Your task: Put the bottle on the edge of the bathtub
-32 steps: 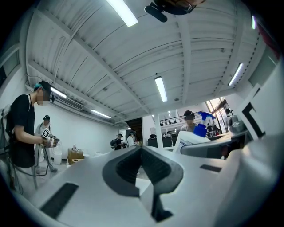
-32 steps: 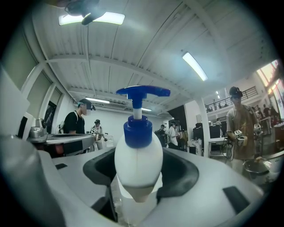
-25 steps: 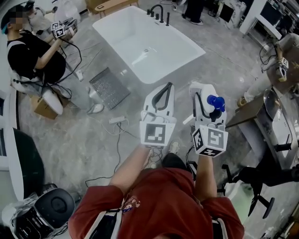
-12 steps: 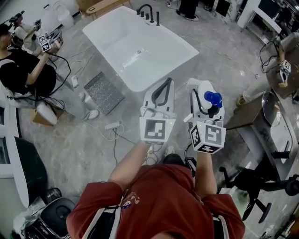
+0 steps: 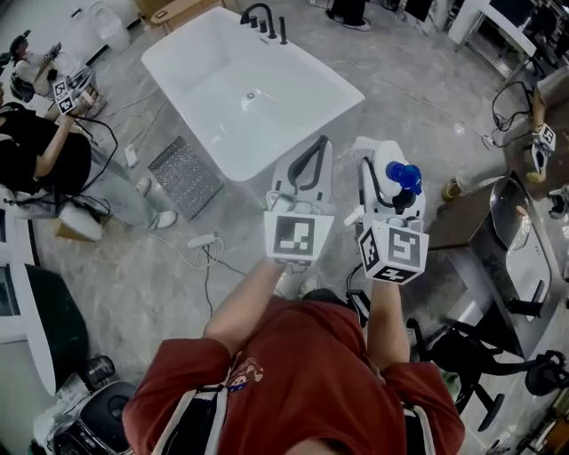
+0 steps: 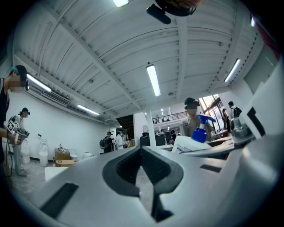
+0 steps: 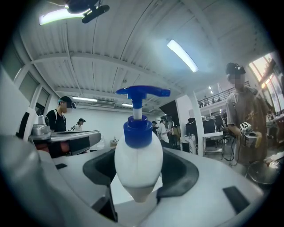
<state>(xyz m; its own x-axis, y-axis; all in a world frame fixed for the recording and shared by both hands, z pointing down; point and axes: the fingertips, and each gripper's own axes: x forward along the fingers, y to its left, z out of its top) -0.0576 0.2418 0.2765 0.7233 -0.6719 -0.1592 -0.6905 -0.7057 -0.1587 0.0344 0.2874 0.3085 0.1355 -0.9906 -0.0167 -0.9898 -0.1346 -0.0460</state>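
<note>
A white bottle with a blue pump top (image 5: pixel 402 176) stands upright between the jaws of my right gripper (image 5: pixel 382 164), which is shut on its body. The right gripper view has the bottle (image 7: pixel 136 157) dead centre, with that gripper's (image 7: pixel 138 172) dark pads against both its sides. My left gripper (image 5: pixel 313 151) is beside it on the left, shut with nothing in it. In the left gripper view its jaws (image 6: pixel 142 153) meet at the tips, and the bottle (image 6: pixel 195 141) shows off to the right. The white bathtub (image 5: pixel 213 89) lies ahead and to the left, its near corner just beyond the left gripper.
A black faucet (image 5: pixel 262 18) stands at the tub's far end. A metal grate (image 5: pixel 182 173) and a power strip with cables (image 5: pixel 203 240) lie on the floor left of the tub. A seated person (image 5: pixel 36 151) is far left. A table with a steel basin (image 5: pixel 520 231) is on the right.
The tub has slid left and toward me in the head view as I walk up to it. Both grippers keep their pose, and the bottle stays in the right one.
</note>
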